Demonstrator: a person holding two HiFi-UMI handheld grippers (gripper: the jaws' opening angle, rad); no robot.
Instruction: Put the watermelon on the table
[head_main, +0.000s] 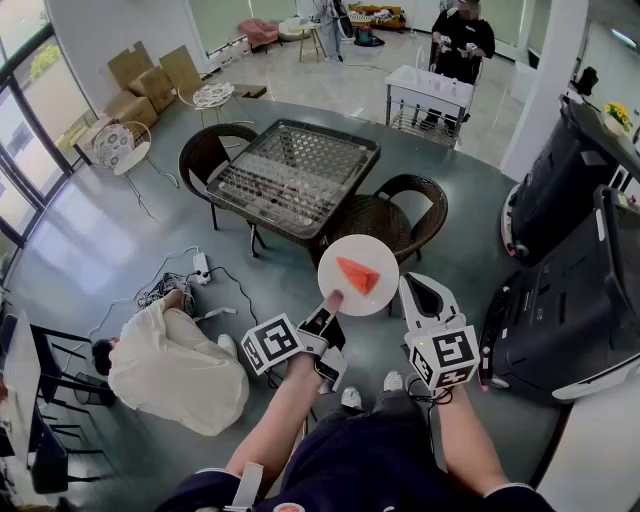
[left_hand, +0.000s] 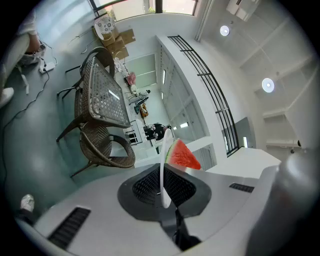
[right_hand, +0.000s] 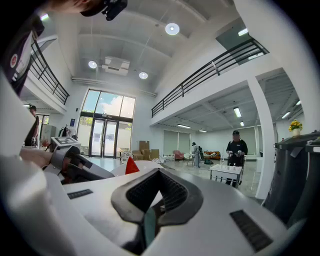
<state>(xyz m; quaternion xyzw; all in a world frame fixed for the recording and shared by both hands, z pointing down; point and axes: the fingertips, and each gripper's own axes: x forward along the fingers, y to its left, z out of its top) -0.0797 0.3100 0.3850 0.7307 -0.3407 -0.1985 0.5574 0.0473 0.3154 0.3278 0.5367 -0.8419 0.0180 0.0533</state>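
Note:
A red wedge of watermelon (head_main: 358, 275) lies on a white plate (head_main: 375, 297) held in the air in front of me. My left gripper (head_main: 332, 298) is shut on the plate's near-left rim. In the left gripper view the plate (left_hand: 162, 172) stands edge-on between the pads, with the watermelon (left_hand: 181, 155) on its right side. My right gripper (head_main: 420, 283) hovers just right of the plate, shut and holding nothing. In its own view the watermelon's tip (right_hand: 131, 166) shows to the left of its jaws. The glass-topped wicker table (head_main: 295, 170) stands ahead, below the plate.
Wicker chairs (head_main: 395, 215) ring the table. A person (head_main: 170, 365) crouches on the floor at the left beside cables. Another person (head_main: 460, 40) stands behind a white cart (head_main: 430, 95) at the back. A black machine (head_main: 570, 250) fills the right side.

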